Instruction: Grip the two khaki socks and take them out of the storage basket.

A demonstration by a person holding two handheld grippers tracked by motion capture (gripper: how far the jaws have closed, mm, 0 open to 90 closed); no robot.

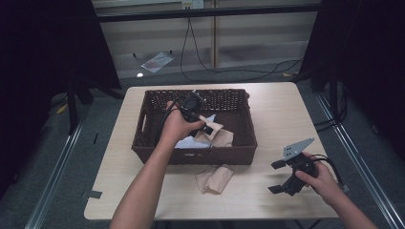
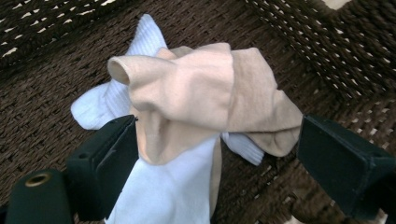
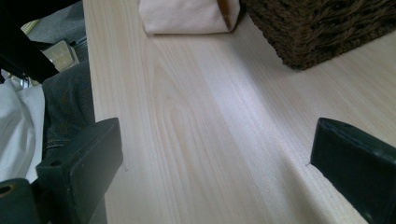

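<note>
The left tool (image 2: 212, 154) is hanging released over beige and white socks (image 2: 196, 102) in the basket (image 1: 143, 143). The right tool (image 1: 281, 177) is hovering released near the table's (image 1: 277, 114) front right corner.

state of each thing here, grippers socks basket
left gripper: open, jaws either side of the socks in the basket
right gripper: open, over bare table
beige sock: crumpled, on the white sock
white sock: in basket
basket: upright
second beige sock: on table

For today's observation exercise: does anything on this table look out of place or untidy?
One beige sock lies crumpled on the table, just outside the front wall of the wicker basket, while the other socks, a beige one over white ones, are heaped inside it. Nothing looks spilled or damaged.
</note>
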